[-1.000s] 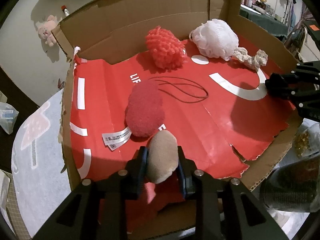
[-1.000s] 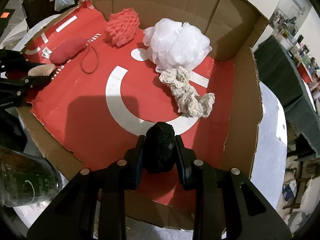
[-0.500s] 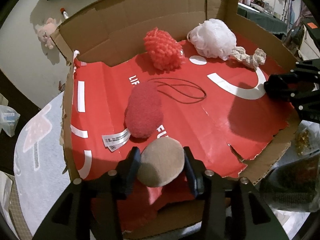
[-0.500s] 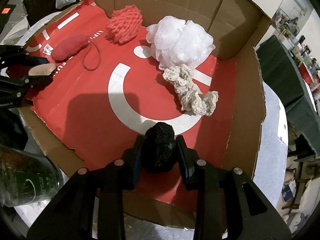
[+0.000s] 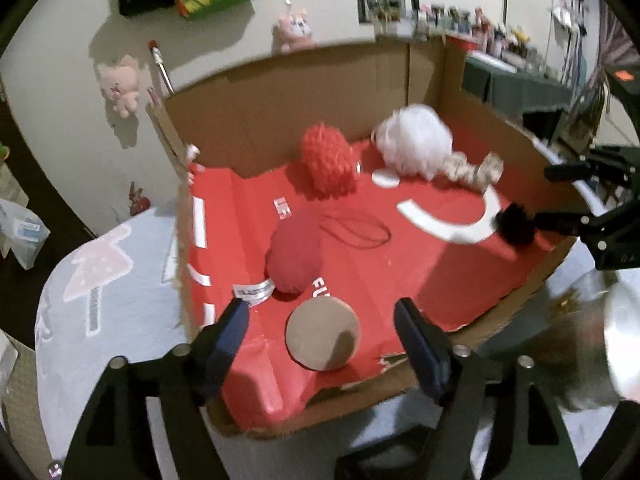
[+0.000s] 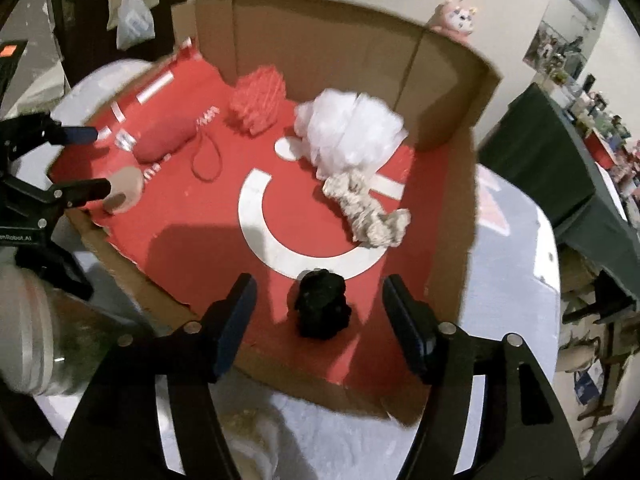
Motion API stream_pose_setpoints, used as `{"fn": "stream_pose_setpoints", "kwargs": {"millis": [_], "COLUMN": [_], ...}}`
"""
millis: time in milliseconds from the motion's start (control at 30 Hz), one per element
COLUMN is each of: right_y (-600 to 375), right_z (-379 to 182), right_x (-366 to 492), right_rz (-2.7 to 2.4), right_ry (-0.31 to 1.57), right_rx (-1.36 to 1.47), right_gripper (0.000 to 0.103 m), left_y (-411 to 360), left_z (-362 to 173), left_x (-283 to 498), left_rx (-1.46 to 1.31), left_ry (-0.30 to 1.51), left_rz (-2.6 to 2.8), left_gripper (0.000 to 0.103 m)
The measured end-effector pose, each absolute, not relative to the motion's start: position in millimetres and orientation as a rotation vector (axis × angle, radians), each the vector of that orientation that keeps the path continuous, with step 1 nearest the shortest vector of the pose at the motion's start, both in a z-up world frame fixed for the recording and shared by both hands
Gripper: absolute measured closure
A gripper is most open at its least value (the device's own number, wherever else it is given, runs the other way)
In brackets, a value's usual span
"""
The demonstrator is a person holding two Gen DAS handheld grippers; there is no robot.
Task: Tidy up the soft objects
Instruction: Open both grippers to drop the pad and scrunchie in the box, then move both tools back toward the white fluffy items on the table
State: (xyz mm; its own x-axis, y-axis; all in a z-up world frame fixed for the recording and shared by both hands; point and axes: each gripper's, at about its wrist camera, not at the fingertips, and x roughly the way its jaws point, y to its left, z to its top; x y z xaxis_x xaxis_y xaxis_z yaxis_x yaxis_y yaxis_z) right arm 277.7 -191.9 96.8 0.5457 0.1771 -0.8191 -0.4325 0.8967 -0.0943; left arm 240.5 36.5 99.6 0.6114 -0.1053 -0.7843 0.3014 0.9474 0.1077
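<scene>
A cardboard box (image 5: 280, 92) with a red floor (image 6: 192, 240) holds the soft things. My left gripper (image 5: 322, 334) is open; a tan round puff (image 5: 322, 338) lies on the floor between its fingers, near the front edge. My right gripper (image 6: 320, 304) is open; a black fuzzy ball (image 6: 322, 304) lies between its fingers near the box's front edge. Further back lie a dark red pouch (image 5: 294, 256), a red mesh sponge (image 5: 328, 160), a white bath pouf (image 5: 414, 144) and a cream crocheted scrunchie (image 6: 368, 212).
A thin cord loop (image 5: 356, 230) lies beside the red pouch. The box stands on a pale printed cloth (image 5: 104, 280). A clear jar (image 6: 36, 328) stands outside the box's front. Pink plush toys (image 5: 120, 86) hang on the wall behind.
Both grippers have opened wide and pulled back and up. The tan puff and the black ball were let go and now lie on the red floor.
</scene>
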Motion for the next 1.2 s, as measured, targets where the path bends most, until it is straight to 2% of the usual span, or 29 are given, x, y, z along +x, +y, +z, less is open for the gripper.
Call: {"fn": "stream_pose_setpoints", "kwargs": {"millis": [67, 133, 267, 400, 533, 867, 1200], "right_y": [-198, -202, -209, -212, -212, -207, -212], "right_z": [109, 125, 148, 166, 172, 149, 95], "right_x": [269, 253, 221, 183, 147, 72, 52], "right_rz": [0.366, 0.365, 0.372, 0.371, 0.365, 0.28, 0.248], "right_ry": [0.894, 0.847, 0.766, 0.677, 0.601, 0.449, 0.486], "right_rx": [-0.282, -0.256, -0.219, -0.194, -0.17, -0.126, -0.02], "right_gripper": [0.037, 0.03, 0.029, 0.021, 0.02, 0.014, 0.014], "left_y": [40, 40, 40, 36, 32, 16, 2], "left_z": [113, 121, 143, 158, 167, 146, 97], "left_x": [227, 219, 185, 153, 122, 58, 32], "left_rx": [0.21, 0.184, 0.13, 0.098, 0.065, 0.015, 0.014], "left_ry": [0.835, 0.804, 0.717, 0.634, 0.564, 0.461, 0.465], "left_rz": [-0.231, -0.233, -0.243, -0.246, -0.247, -0.184, -0.126], "left_gripper": [0.017, 0.013, 0.006, 0.002, 0.0, 0.0, 0.0]}}
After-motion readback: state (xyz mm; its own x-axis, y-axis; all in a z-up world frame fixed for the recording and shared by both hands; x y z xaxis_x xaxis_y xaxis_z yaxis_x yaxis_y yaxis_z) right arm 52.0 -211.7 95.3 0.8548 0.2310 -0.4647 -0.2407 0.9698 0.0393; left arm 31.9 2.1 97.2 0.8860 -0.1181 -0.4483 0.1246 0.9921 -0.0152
